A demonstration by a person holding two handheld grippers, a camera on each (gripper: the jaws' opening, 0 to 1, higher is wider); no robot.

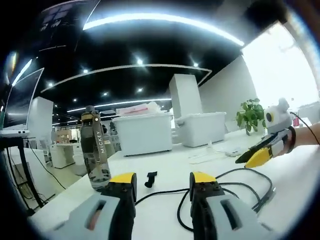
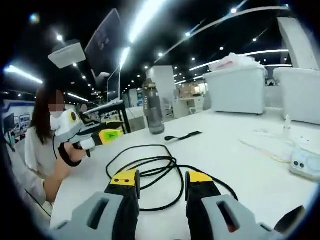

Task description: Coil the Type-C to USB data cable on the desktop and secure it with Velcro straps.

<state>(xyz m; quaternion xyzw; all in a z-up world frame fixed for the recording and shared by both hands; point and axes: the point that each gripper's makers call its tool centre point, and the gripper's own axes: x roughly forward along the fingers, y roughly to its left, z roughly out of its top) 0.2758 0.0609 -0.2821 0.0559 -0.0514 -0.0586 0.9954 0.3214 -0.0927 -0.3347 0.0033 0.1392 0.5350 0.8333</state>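
White desktop [image 2: 260, 185] broad and mostly bare; plenty of room to sweep the cable round. Near edge drops off at the lower left of the left gripper view, and beside the seated person in the right gripper view. Large white storage bins [image 1: 143, 132] line the far side, well back from the work. Water bottle [image 1: 95, 150] stands upright near that left edge, near the strap but apart from it; judged the one tall thing that could be knocked during coiling. White power strip [image 2: 305, 165] and thin white leads lie off to the right in the right gripper view, well apart from the cable.

Task judged barely begun. Black data cable [image 2: 155, 167] lies loose on the desktop in a few slack, uneven loops, trailing ends out to the side; not gathered into a tidy coil, nothing bound round it. Black Velcro strap [image 2: 182, 135] lies flat on its own between cable and bottle, untouched. Left to do: gather loops, hold coil, fetch strap, wrap, fasten.

Left gripper [image 1: 162, 180]: jaws parted, nothing between them, poised above the cable, not touching. Right gripper [image 2: 156, 178]: jaws likewise parted and empty, just over the near loops.
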